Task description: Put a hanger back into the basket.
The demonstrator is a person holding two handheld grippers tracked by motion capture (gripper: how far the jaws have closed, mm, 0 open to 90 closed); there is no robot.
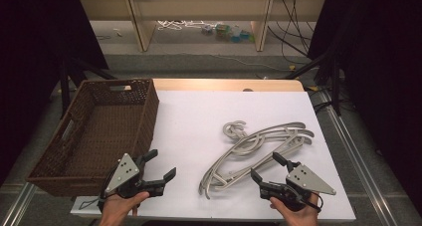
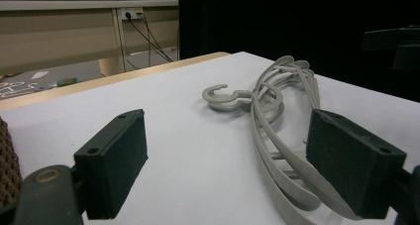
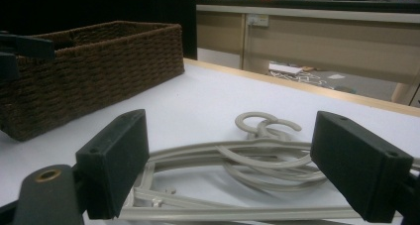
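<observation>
The right gripper (image 3: 230, 170) holds its two black jaws wide apart, nothing pressed between them. Just beyond them a heap of grey hangers (image 3: 247, 158) lies on the white surface (image 3: 198, 106), hooks pointing away. A brown woven basket (image 3: 99, 66) stands at far left.

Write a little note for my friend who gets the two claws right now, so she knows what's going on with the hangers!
Left claw: open, holding nothing, near the table's front edge beside the brown woven wicker basket.
Right claw: open, holding nothing, just in front of the pile of pale grey plastic clothes hangers.
Hangers: tangled together, flat on the white table cover, hooks pointing to the far side.
Done: nothing moved yet; what shows of the basket's inside looks empty.
Left: probably grab the hangers and put them in the basket.
</observation>
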